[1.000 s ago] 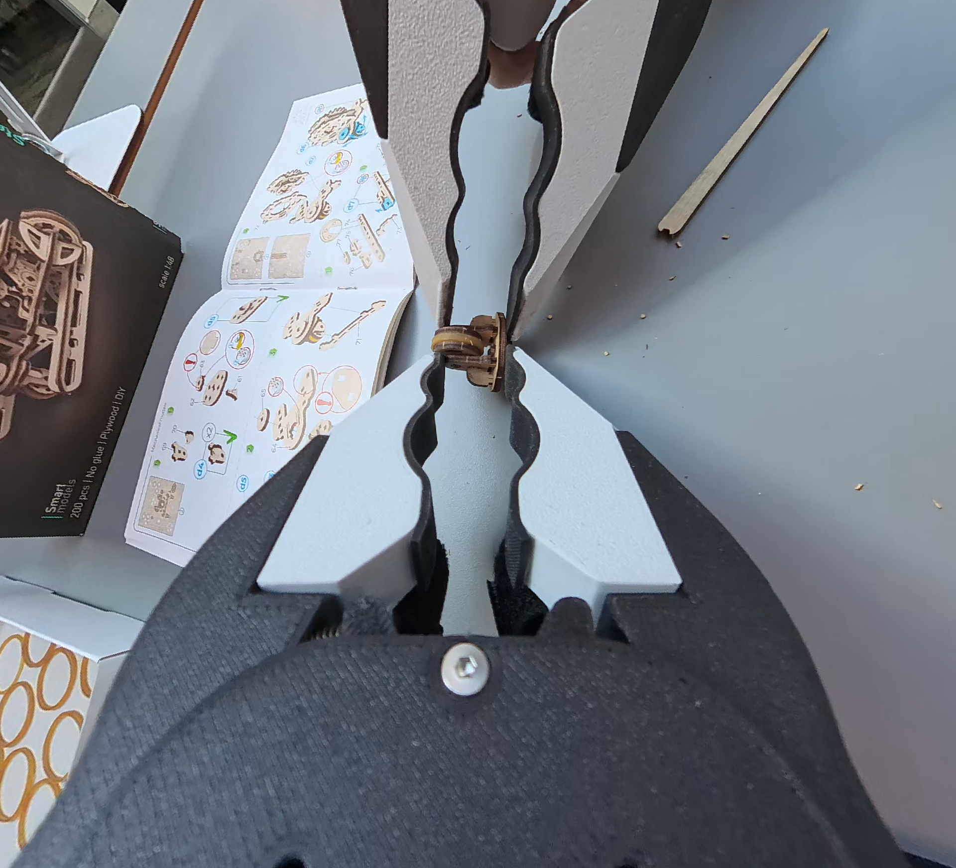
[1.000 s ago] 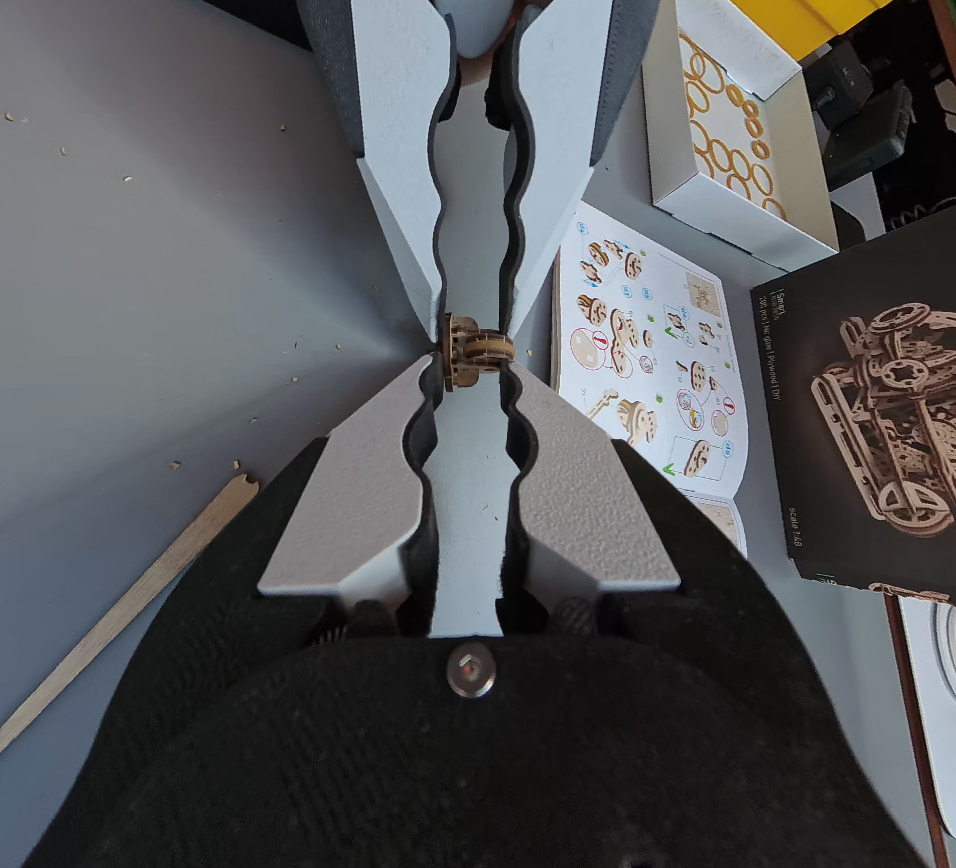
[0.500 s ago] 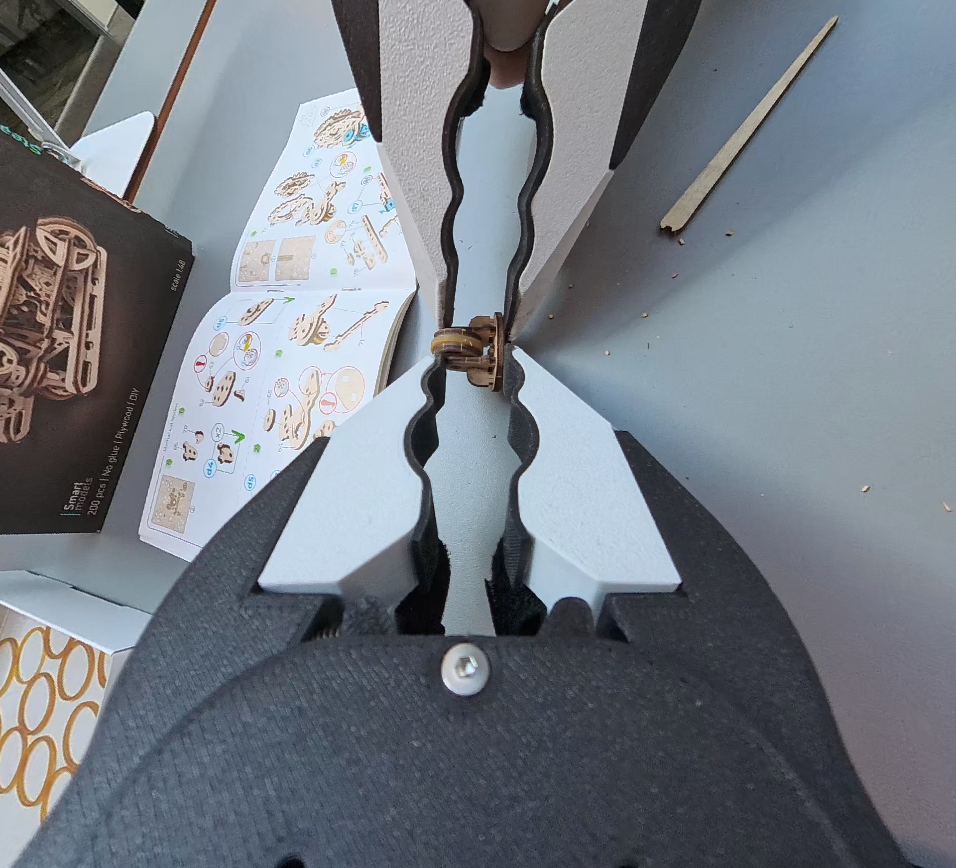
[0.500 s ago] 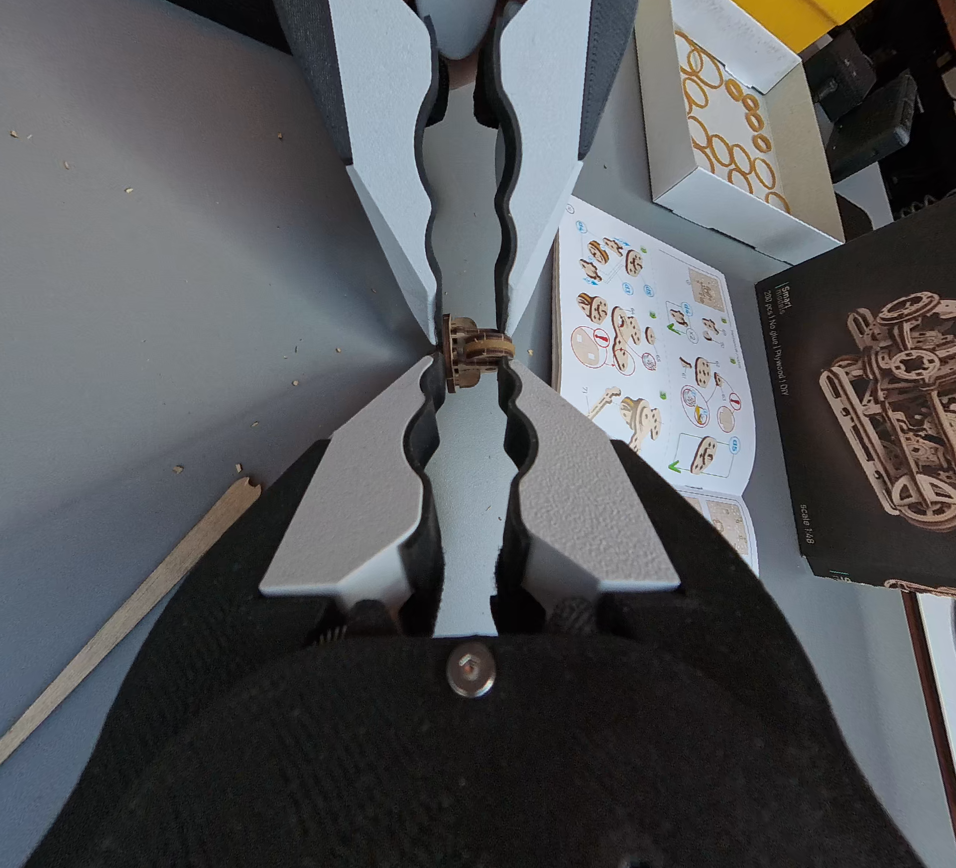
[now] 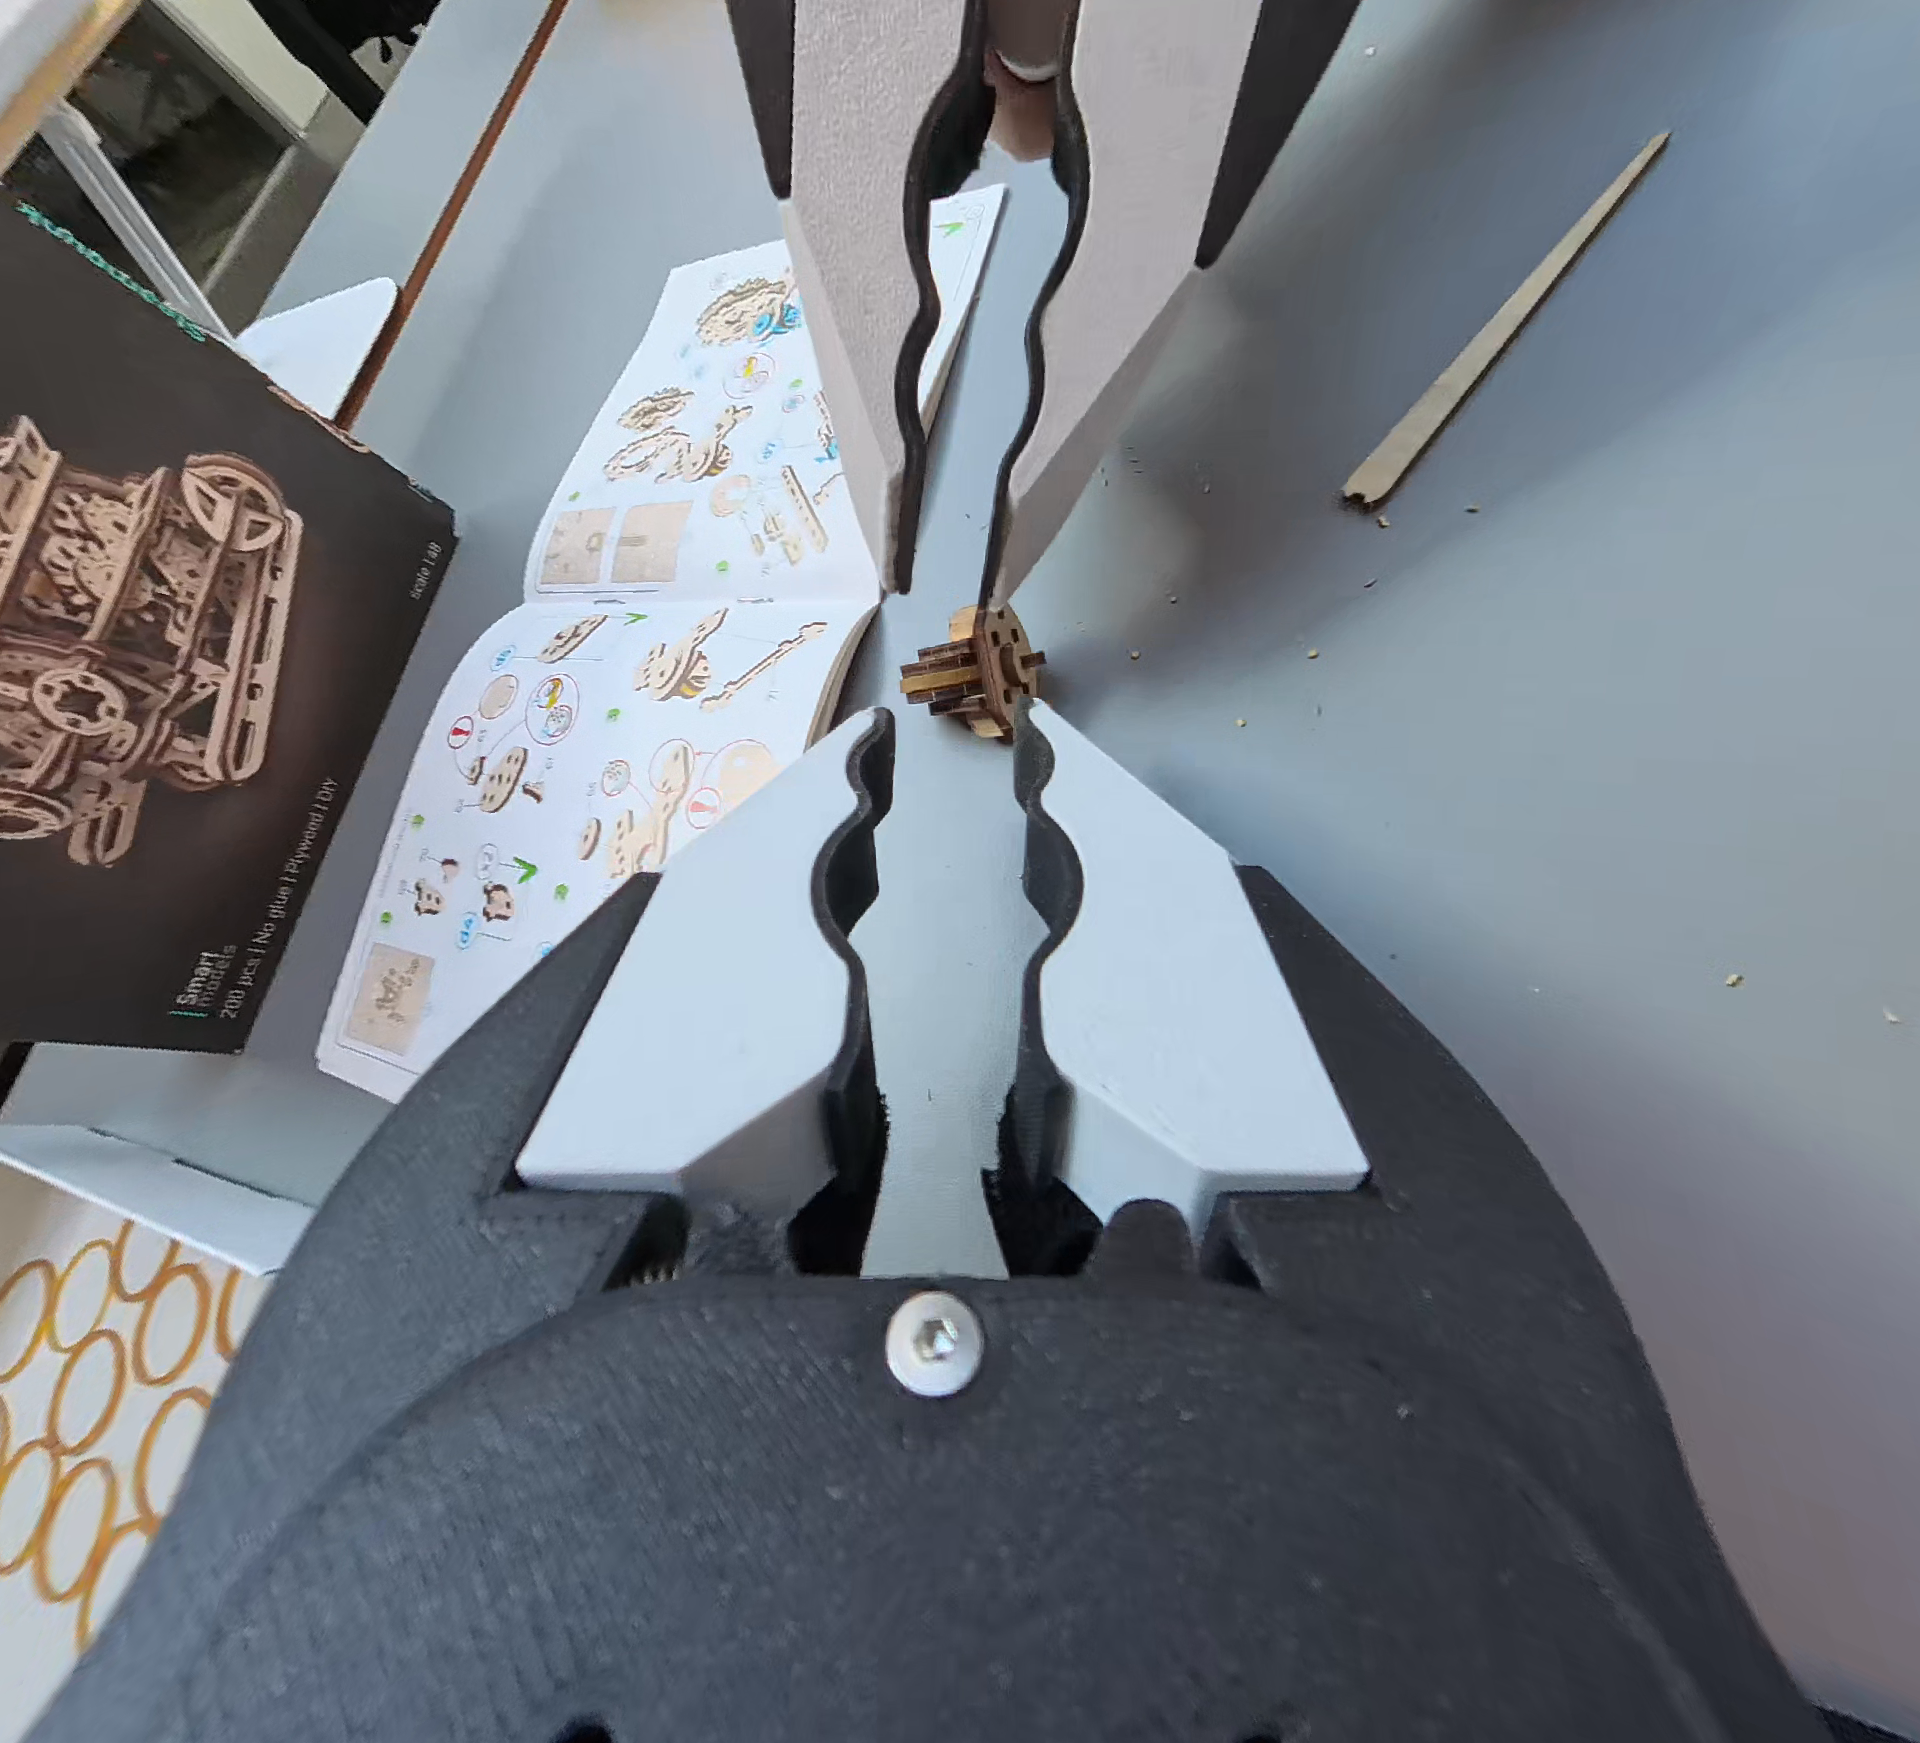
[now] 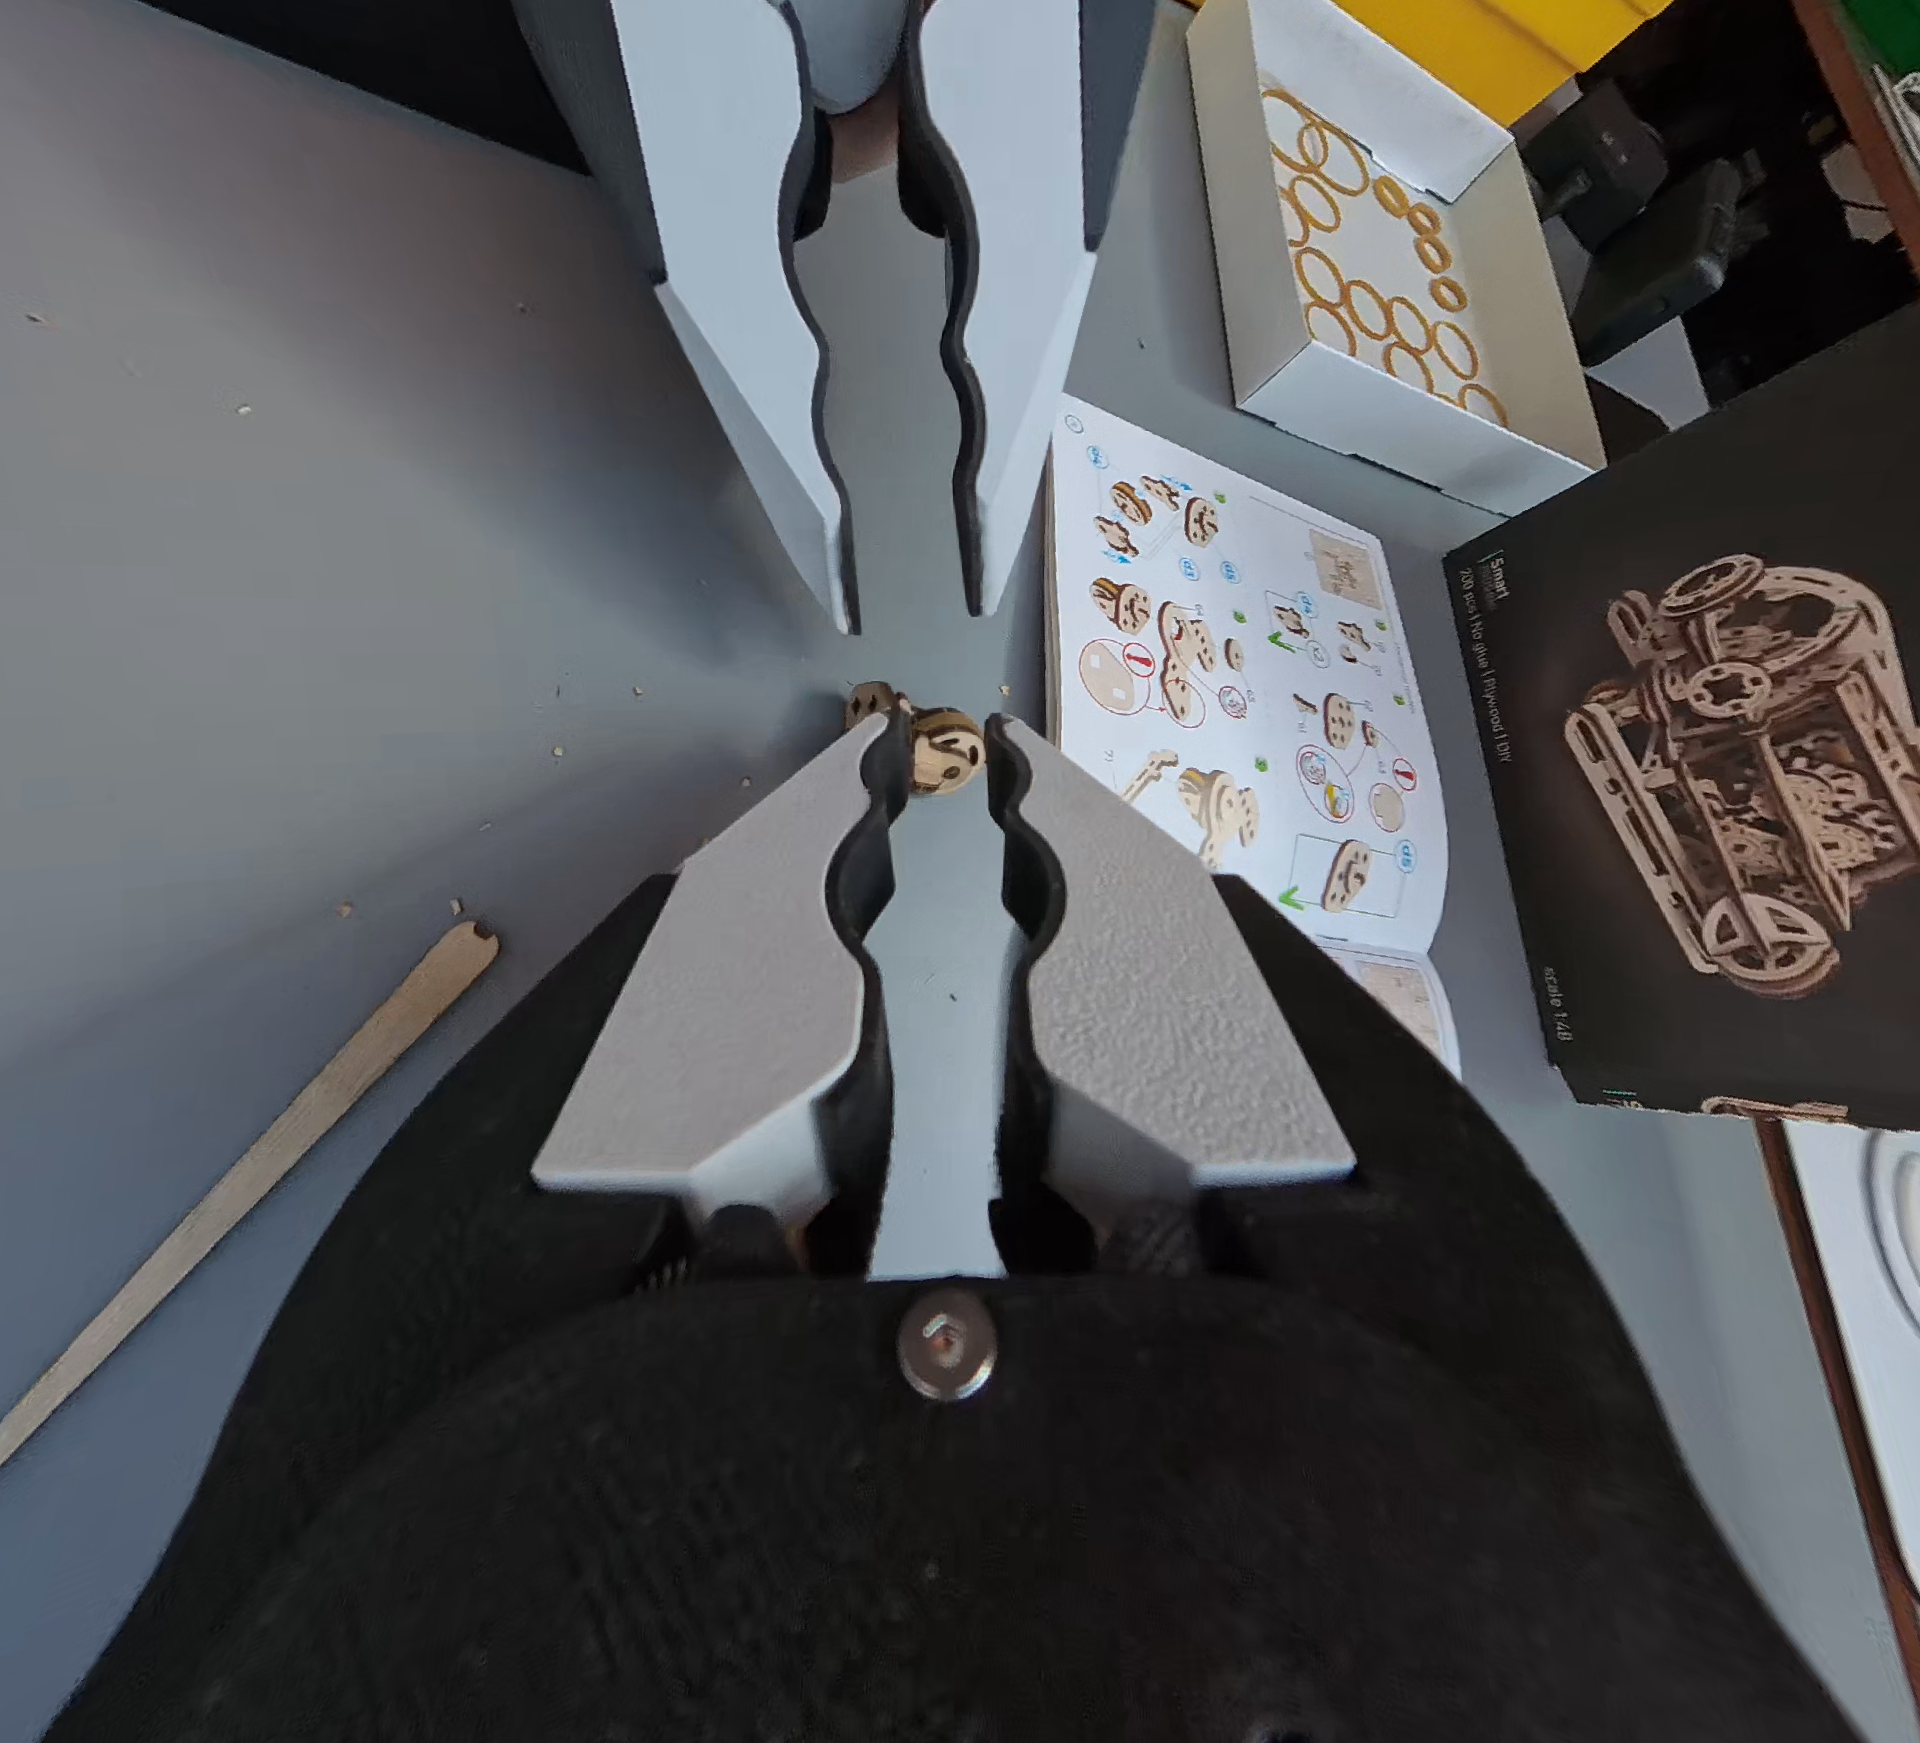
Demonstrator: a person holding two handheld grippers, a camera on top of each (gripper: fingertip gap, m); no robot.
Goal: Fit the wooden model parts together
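Apparently the wooden assembly is already pegged together, just beside the instruction booklet. The left gripper is narrowly parted and empty. The right gripper, equally narrow, touches the assembly, but I cannot tell if it grips; further parts likely remain.

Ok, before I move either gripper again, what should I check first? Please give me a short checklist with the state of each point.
1. Left gripper free of the wooden assembly: ok. In the right wrist view its tips stand apart from the piece, jaws parted.
2. Right gripper holds the assembly firmly: cannot tell. The piece sits at its fingertips against one pad; contact with the other pad is unclear.
3. Disc and toothed hub joined: ok, they look like one piece. Fully seated: cannot tell.
4. Instruction booklet open and readable: ok.
5. Wooden stick out of the way: ok, it lies off to the side on the table.
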